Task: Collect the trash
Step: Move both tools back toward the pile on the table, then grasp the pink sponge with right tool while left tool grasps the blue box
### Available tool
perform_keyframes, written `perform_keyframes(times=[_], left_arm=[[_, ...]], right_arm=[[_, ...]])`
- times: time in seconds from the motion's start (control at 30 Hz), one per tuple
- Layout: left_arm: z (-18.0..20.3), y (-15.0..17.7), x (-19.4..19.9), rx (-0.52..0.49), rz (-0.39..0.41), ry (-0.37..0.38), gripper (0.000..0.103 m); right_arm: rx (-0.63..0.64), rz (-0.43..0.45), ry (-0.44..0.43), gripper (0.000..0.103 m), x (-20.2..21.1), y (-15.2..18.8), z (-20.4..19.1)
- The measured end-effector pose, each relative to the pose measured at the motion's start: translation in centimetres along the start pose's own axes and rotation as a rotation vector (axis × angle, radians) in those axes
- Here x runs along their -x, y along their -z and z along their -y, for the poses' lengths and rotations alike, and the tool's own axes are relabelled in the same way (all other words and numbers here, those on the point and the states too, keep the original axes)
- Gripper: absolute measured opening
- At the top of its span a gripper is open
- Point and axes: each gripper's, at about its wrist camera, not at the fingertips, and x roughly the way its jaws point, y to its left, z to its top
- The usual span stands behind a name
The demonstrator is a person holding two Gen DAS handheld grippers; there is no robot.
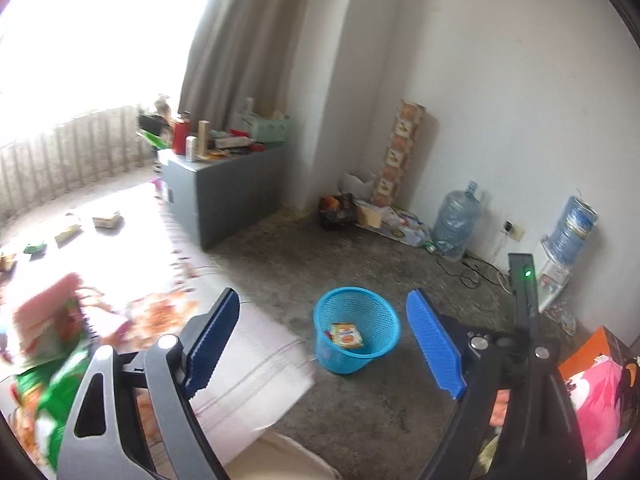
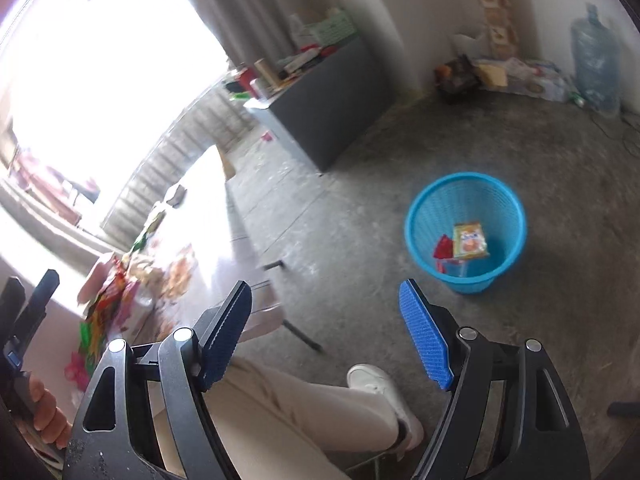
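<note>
A blue plastic mesh bin (image 1: 356, 330) stands on the concrete floor; it also shows in the right wrist view (image 2: 466, 232). Inside lie an orange-and-yellow snack packet (image 1: 347, 335) (image 2: 470, 240) and a red wrapper (image 2: 442, 247). My left gripper (image 1: 326, 346) is open and empty, held above the floor with the bin seen between its blue pads. My right gripper (image 2: 326, 332) is open and empty, left of and nearer than the bin. Colourful wrappers and packets (image 1: 52, 344) (image 2: 116, 300) lie blurred on the cloth-covered table at the left.
The table (image 1: 248, 364) has a white cloth and thin metal legs (image 2: 300, 332). A grey cabinet (image 1: 224, 192) with clutter stands by the curtain. Water bottles (image 1: 456, 220), a dispenser (image 1: 560, 256) and cables line the far wall. My leg and white shoe (image 2: 384, 392) are below.
</note>
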Motion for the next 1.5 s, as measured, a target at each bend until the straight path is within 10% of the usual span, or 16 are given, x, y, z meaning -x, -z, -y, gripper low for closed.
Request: perform_keyframes(times=[0.5, 0.97, 1.5], left_arm=[[-15.8, 6.0, 15.3, 0.264, 0.179, -0.328, 0.087], [-22.0, 6.4, 13.0, 0.362, 0.181, -0.298, 0.087], [-24.0, 6.2, 10.3, 0.328, 0.126, -0.328, 0.08]], right_arm=[[0.278, -0.124, -0.257, 0.073, -4.5, -1.3, -16.0], [0.186, -0.389, -0.617, 0.073, -12.0, -2.7, -25.9], [-0.009, -0.62, -0.639, 0.057, -21.3, -2.7, -28.6]])
